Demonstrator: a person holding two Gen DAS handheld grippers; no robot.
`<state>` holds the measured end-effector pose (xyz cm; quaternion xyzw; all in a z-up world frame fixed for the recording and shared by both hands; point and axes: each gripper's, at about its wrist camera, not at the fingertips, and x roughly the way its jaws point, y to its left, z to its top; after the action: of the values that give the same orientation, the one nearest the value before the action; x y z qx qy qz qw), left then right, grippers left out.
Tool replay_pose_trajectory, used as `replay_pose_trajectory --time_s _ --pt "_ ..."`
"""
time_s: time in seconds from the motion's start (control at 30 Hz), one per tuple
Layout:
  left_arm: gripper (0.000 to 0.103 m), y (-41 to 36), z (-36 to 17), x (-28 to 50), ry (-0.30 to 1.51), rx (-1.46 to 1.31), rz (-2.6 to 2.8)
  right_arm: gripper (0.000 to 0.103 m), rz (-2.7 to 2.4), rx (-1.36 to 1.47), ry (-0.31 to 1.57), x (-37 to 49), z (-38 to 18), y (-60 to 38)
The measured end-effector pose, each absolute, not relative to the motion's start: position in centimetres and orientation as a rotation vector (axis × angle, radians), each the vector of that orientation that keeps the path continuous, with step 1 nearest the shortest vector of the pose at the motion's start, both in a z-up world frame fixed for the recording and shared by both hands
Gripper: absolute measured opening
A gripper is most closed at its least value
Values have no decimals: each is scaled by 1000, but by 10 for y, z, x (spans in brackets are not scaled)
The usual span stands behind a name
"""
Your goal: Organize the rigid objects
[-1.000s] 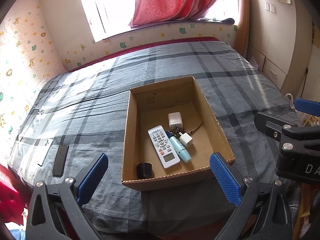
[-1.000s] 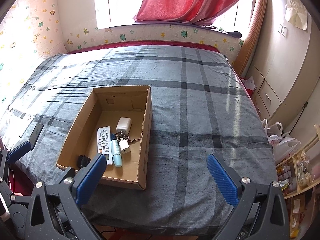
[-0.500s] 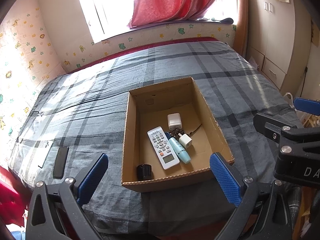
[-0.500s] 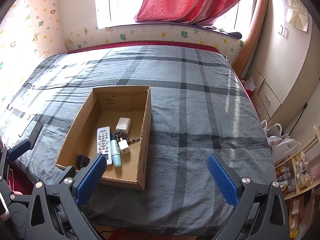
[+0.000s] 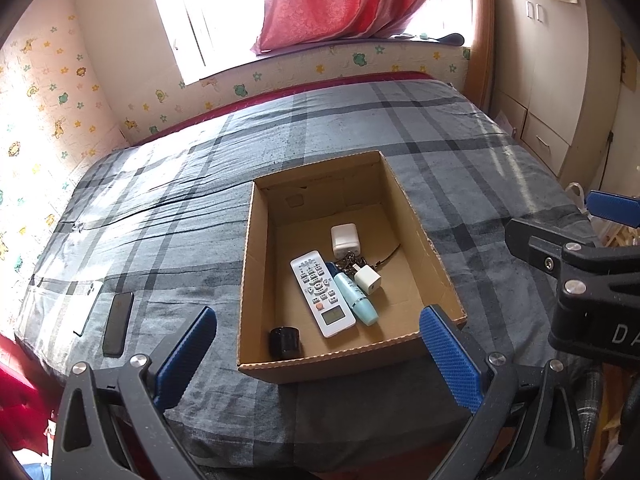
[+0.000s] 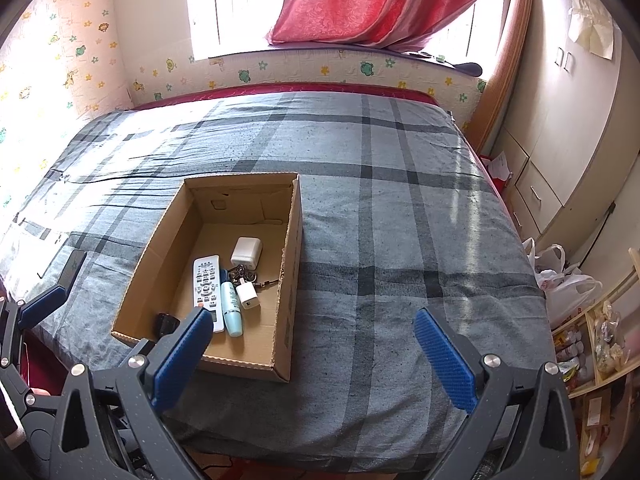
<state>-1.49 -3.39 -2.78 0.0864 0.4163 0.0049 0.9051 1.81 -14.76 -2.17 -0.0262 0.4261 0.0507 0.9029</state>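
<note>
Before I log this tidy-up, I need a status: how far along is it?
Done: the remote, blue tube, two chargers, keys and black cap lie in the box. In hand: nothing; the left tool and the right tool are open. Left: the phone on the bed.

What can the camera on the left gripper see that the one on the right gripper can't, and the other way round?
Only the left wrist view shows the white phone lying beside the black phone, and the right gripper. Only the right wrist view shows the plastic bags and shelf beside the bed. Both show the cardboard box holding the remote, blue tube and chargers.
</note>
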Motion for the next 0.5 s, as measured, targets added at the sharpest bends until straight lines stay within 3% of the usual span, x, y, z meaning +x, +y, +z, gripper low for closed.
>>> replay_pose_trajectory --time_s 0.5 --pt "103 -35 -31 -7 873 186 -2 103 111 -46 884 24 -24 -151"
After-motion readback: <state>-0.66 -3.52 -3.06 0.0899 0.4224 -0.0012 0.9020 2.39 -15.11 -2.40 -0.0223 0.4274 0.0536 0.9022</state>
